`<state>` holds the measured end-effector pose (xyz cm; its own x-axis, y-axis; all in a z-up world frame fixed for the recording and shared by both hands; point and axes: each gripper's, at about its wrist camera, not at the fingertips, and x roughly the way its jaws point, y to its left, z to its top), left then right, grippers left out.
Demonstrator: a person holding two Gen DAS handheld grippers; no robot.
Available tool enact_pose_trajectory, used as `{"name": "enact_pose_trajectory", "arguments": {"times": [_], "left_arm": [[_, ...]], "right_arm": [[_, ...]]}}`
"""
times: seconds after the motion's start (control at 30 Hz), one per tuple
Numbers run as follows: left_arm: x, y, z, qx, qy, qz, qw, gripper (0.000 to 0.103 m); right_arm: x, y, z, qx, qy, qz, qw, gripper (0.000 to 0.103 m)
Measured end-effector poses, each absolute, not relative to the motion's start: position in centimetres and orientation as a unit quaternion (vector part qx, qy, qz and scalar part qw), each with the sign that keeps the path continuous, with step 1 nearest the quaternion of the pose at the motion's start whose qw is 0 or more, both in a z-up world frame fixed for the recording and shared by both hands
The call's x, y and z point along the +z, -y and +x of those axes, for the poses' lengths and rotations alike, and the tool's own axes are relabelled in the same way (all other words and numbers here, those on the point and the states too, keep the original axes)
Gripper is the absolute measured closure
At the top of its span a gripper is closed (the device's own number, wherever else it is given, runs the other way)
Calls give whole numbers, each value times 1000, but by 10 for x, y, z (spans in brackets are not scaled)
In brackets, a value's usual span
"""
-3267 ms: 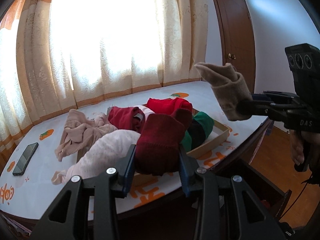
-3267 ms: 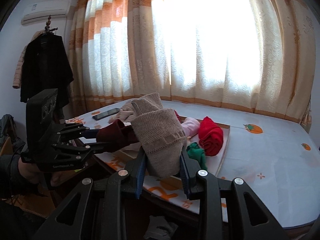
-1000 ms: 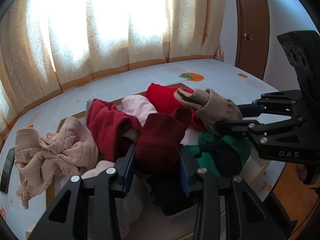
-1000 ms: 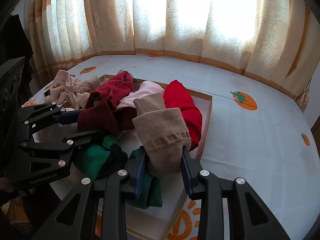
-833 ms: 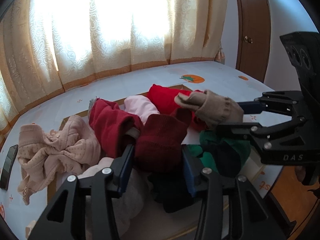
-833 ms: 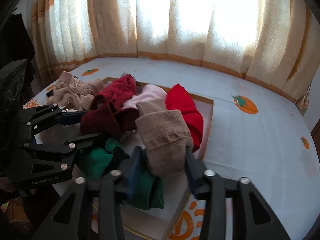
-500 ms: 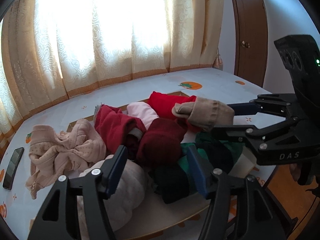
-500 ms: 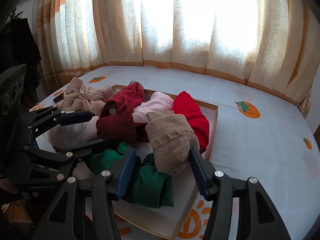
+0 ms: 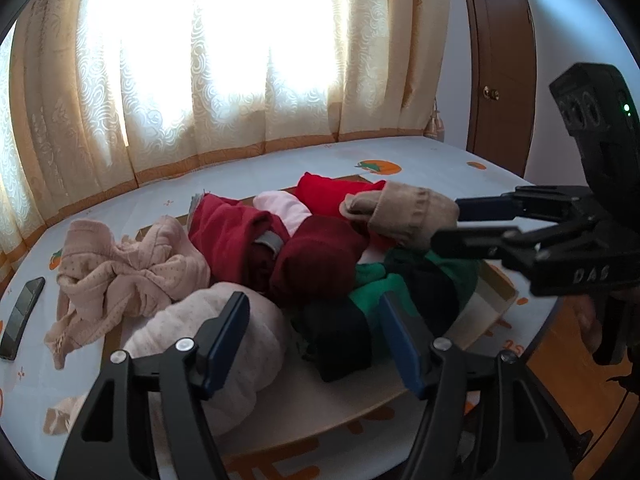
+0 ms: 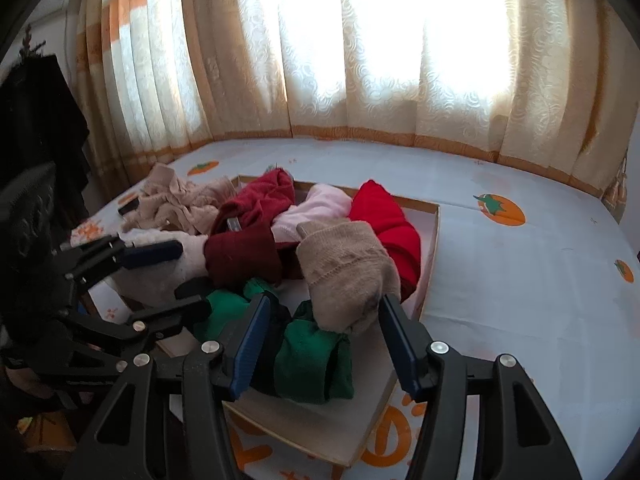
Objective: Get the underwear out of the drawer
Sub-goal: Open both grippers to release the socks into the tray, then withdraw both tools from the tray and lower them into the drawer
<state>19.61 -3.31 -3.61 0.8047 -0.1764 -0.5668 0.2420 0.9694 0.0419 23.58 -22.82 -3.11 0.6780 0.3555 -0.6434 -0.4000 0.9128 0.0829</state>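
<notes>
A shallow wooden tray (image 10: 434, 224) on the table holds a pile of rolled garments. A dark maroon roll (image 9: 316, 256) and a beige knit roll (image 9: 404, 210) lie on top of the pile. My left gripper (image 9: 314, 336) is open and empty, just short of the maroon roll. My right gripper (image 10: 320, 338) is open, its jaws on either side of the beige roll (image 10: 344, 272), which rests on green rolls (image 10: 316, 356). The right gripper also shows in the left wrist view (image 9: 460, 220), the left gripper in the right wrist view (image 10: 180, 272).
A bright red roll (image 10: 384, 216), a pink roll (image 10: 320, 204) and a dark red garment (image 9: 228, 232) lie in the tray. Beige underwear (image 9: 120, 276) and a pale pink garment (image 9: 240, 344) lie at the left. A phone (image 9: 20, 316) lies at the far left. Curtains hang behind.
Both grippers have opened and let go: the maroon roll and the beige roll now rest on the pile in the tray. Both grippers have drawn back a little.
</notes>
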Motion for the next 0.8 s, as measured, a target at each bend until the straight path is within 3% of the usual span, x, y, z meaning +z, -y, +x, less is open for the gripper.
{"name": "enact_pose_trajectory", "arguments": {"times": [0.4, 0.8], "left_arm": [[-43, 52, 143, -153, -292, 64, 942, 35], [-79, 97, 85, -228, -342, 93, 907, 35]], "right_arm": [[-33, 231, 178, 229, -344, -26, 910, 39], [-44, 253, 102, 218, -326, 19, 920, 33]]}}
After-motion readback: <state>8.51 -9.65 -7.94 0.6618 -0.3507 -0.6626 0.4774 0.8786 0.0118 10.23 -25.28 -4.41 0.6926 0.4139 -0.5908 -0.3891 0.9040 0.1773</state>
